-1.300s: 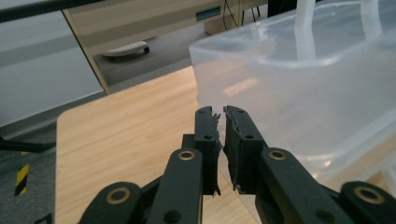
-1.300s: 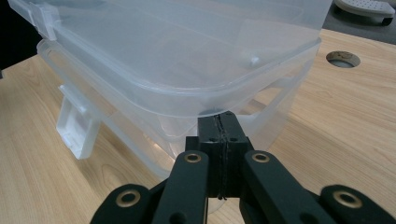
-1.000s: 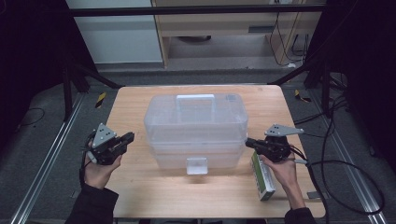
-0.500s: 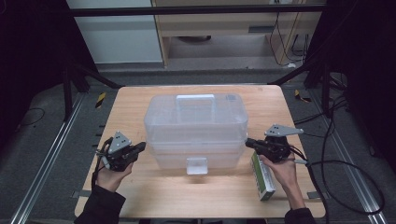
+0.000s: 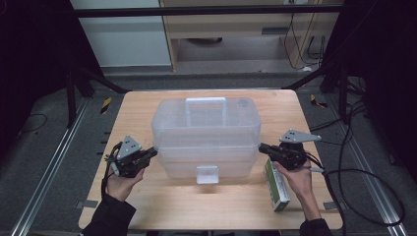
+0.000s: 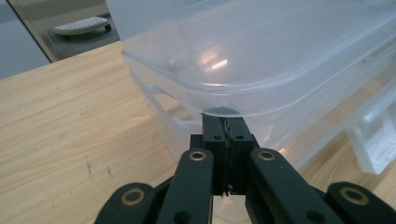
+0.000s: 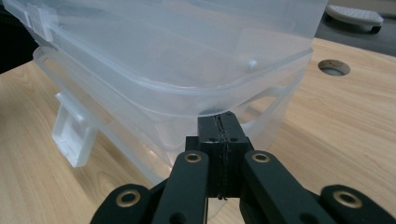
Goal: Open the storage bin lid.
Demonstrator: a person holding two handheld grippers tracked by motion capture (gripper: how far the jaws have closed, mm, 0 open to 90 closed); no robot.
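- A clear plastic storage box (image 5: 205, 140) with a lid stands in the middle of the wooden surface (image 5: 147, 201), its white handle (image 5: 205, 103) on top toward the far side and its front latch (image 5: 206, 174) facing the person
- The left gripper (image 5: 151, 153) is held at the box's left end, tips right at the seam where the lid's rim overhangs the base
- In the left gripper view the left gripper's fingers (image 6: 219, 135) are pressed together with nothing between them, the tips tucked just under the lid rim (image 6: 261, 109); whether they touch the plastic cannot be told
- The right gripper (image 5: 262, 147) is held at the box's right end, at the same seam height, tips against the box's corner as seen from above
- In the right gripper view the right gripper's fingers (image 7: 212, 128) are likewise together and empty, their tips just below the lid edge (image 7: 196, 91), with the front latch (image 7: 72, 133) off to the left of that view
- A green and white carton (image 5: 276, 184) lies flat on the surface near the right front corner, beside the box and partly under the person's right hand (image 5: 295, 177)
- The person's left hand (image 5: 120, 183) grips the left tool from below, forearm coming in from the near edge
- A round cable hole (image 7: 333, 67) sits in the surface beyond the box's right end
- The box lid sits down on the base on both ends
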